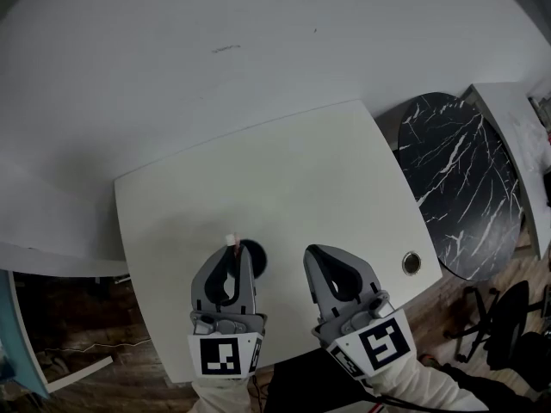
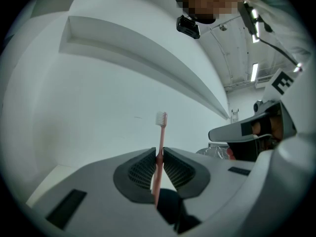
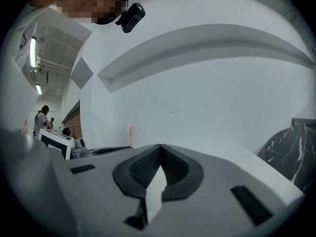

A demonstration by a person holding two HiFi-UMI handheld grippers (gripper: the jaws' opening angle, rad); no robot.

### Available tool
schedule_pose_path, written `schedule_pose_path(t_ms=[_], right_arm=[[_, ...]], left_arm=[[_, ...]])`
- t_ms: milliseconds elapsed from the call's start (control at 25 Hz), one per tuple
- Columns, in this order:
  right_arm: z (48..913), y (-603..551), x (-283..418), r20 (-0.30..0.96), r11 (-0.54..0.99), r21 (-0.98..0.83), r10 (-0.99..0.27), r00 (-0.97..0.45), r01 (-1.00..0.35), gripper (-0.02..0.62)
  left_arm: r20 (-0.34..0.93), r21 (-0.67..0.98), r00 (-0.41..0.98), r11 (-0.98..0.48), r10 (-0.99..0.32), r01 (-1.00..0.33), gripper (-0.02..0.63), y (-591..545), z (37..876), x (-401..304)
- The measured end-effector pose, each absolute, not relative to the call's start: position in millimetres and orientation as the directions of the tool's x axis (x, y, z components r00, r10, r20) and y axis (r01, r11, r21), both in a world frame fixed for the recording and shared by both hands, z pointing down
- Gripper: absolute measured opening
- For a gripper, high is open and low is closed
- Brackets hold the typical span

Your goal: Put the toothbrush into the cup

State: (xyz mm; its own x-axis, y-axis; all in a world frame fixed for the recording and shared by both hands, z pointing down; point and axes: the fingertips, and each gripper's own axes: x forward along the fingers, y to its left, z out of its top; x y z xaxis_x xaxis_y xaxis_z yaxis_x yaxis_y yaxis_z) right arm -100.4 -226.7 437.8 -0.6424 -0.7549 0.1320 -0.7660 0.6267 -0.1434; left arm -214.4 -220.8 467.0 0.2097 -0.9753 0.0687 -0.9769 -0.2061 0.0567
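Observation:
A pink toothbrush point(image 2: 160, 132) with white bristles stands upright, and my left gripper point(image 2: 159, 154) is shut on its handle. In the head view the toothbrush point(image 1: 231, 241) hangs over the near part of the white table point(image 1: 284, 170), right beside a dark round cup point(image 1: 256, 259). From the left gripper view the cup point(image 2: 170, 206) shows as a dark shape just below the jaws, with the handle's lower end in front of it. My right gripper point(image 1: 317, 252) hovers to the right of the cup, shut, with nothing between its pads point(image 3: 148, 169). The toothbrush point(image 3: 131, 132) shows at its left.
A round black marble table point(image 1: 465, 188) stands close to the white table's right edge. A small round metal-rimmed hole point(image 1: 411, 262) sits near the table's front right corner. A dark office chair point(image 1: 508, 317) is on the wooden floor at the right. A white wall backs the table.

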Motion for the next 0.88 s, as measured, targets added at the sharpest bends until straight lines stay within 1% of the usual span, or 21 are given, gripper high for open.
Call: schedule_pose_path(t_ms=[440, 880], right_arm=[[452, -232, -106, 0.148, 0.618, -0.157, -0.756, -0.637, -0.77, 0.003], [456, -232, -107, 0.153, 0.613, -0.163, -0.758, -0.634, -0.773, 0.003]], left_arm=[[0.076, 0.087, 0.2, -0.193, -0.977, -0.977, 0.055, -223, 483, -215], [0.097, 0.048, 0.214, -0.21, -0.972, -0.976, 0.057, -223, 488, -211]])
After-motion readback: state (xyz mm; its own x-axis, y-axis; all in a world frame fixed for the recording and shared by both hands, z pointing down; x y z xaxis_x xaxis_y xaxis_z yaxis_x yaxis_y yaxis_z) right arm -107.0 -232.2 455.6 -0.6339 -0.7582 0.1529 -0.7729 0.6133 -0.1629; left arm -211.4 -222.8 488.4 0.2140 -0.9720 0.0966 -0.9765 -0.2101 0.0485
